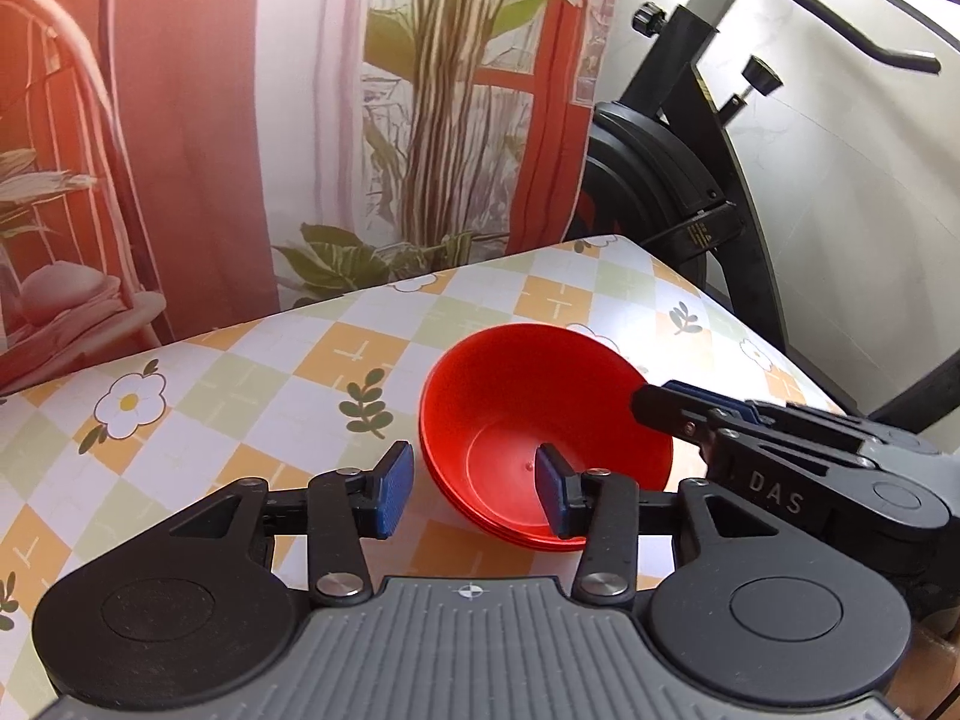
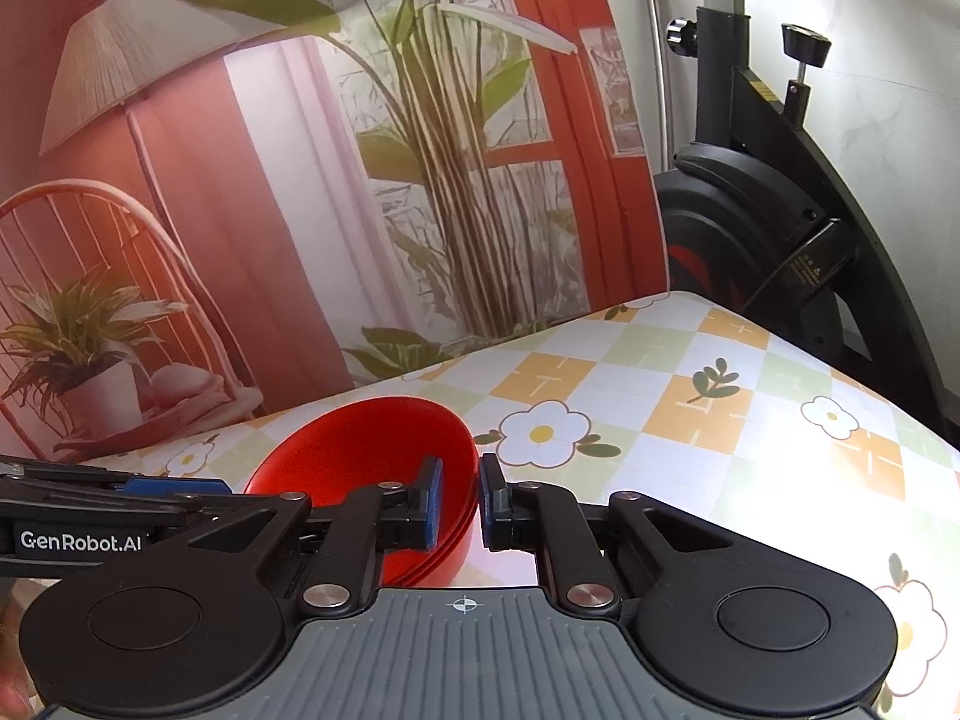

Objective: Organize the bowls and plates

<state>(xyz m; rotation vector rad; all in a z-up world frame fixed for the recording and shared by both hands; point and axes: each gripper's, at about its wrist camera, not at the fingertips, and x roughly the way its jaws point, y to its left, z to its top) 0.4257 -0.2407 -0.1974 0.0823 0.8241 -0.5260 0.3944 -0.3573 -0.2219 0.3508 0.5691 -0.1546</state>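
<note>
A printed fabric backdrop (image 2: 336,180) of curtains and plants hangs behind the bench (image 1: 252,372), which wears a glossy checked cloth with flowers. Beside its far corner stands a black exercise bike (image 1: 678,180). Near that corner sits a nested stack of smooth red plastic bowls (image 1: 540,414), three rims showing. The left gripper (image 1: 474,492) straddles the stack's near rim, jaws released; the right gripper (image 2: 459,501) has its jaws clenched on the rim.

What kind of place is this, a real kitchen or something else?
Probably a room at home set up for recording, not a kitchen. A printed backdrop of a window and plants hangs behind the table with its flowered cloth, an exercise bike stands beside it, and red bowls sit stacked.
</note>
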